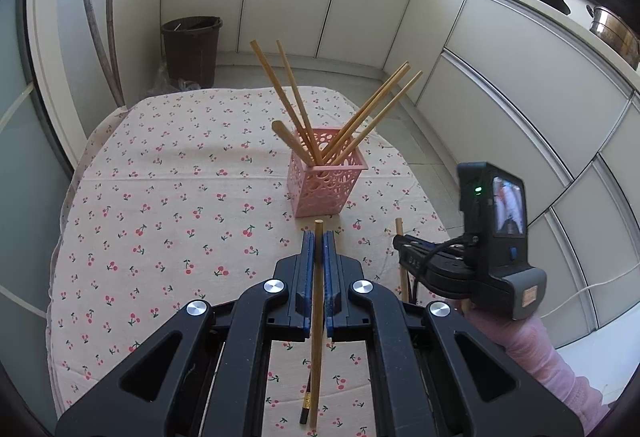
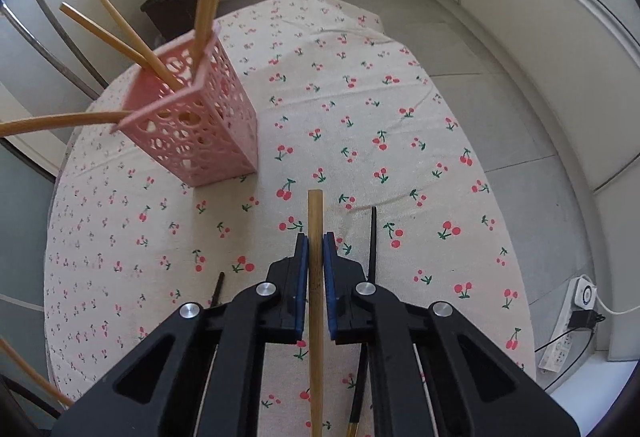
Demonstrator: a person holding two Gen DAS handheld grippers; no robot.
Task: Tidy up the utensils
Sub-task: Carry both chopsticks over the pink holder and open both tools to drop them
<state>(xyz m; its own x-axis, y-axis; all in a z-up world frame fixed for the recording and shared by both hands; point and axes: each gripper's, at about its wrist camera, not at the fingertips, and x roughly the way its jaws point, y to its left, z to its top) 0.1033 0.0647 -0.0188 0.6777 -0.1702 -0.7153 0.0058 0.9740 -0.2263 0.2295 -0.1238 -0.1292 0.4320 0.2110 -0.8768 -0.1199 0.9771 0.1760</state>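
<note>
A pink perforated utensil holder (image 1: 325, 183) stands on the cherry-print tablecloth (image 1: 168, 197) and holds several wooden chopsticks (image 1: 372, 113) and a wooden spoon (image 1: 286, 135). My left gripper (image 1: 319, 237) is shut on a wooden chopstick (image 1: 317, 317), just in front of the holder. My right gripper (image 2: 315, 239) is shut on another wooden chopstick (image 2: 315, 277), to the right of the holder (image 2: 196, 121). The right gripper also shows at the right of the left wrist view (image 1: 404, 249). Dark chopsticks (image 2: 373, 241) lie on the cloth under the grippers.
A dark bin (image 1: 192, 49) stands on the floor beyond the table. White cabinets (image 1: 520, 85) run along the back and right. A power strip (image 2: 568, 325) lies on the floor at the right. The table edge drops off at the right.
</note>
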